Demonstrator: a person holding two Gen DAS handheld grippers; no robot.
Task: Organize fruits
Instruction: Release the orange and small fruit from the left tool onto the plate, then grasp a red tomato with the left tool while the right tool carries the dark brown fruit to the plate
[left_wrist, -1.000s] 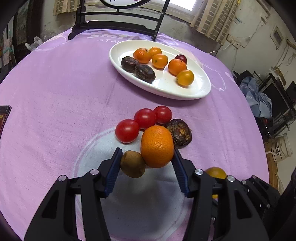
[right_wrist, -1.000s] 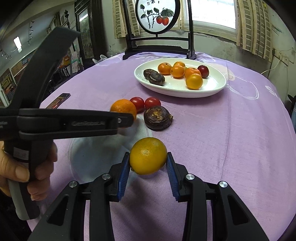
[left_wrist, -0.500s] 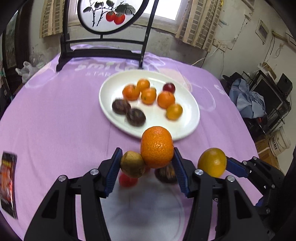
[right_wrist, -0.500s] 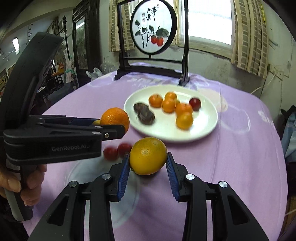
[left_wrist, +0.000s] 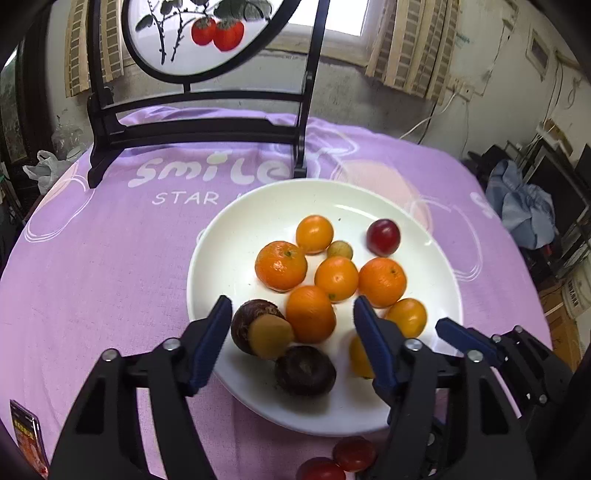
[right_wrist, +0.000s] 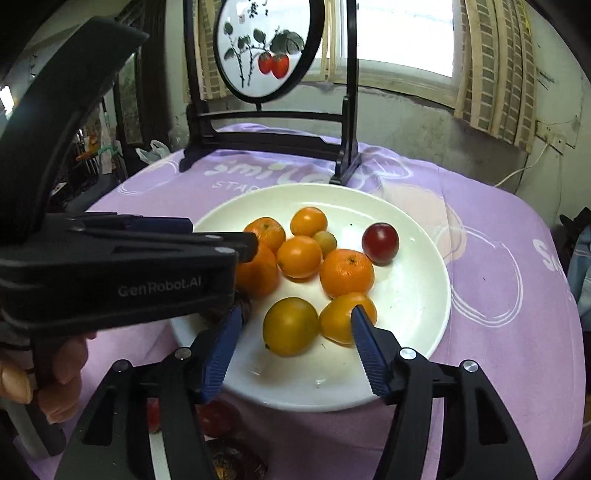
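A white plate (left_wrist: 229, 258) on the purple cloth holds several oranges, dark brown fruits and a red fruit (left_wrist: 383, 232). My left gripper (left_wrist: 291, 339) is open over the plate's near side, with an orange (left_wrist: 310, 314) and a small brown fruit (left_wrist: 269, 336) lying loose between its fingers. My right gripper (right_wrist: 291, 349) is open over the plate (right_wrist: 417, 295), with a yellow-orange fruit (right_wrist: 290, 326) resting on the plate between its fingers. The left gripper also shows in the right wrist view (right_wrist: 221, 236), covering the plate's left part.
A black stand with a round painted screen (left_wrist: 207, 122) stands just behind the plate. Red tomatoes (left_wrist: 343, 459) and a dark fruit (right_wrist: 236, 461) lie on the cloth in front of the plate. A small packet (left_wrist: 26, 439) lies at the near left.
Both grippers moved forward over the plate and opened. The orange and small brown fruit left the left gripper; the yellow-orange fruit left the right gripper. All now lie on the plate.
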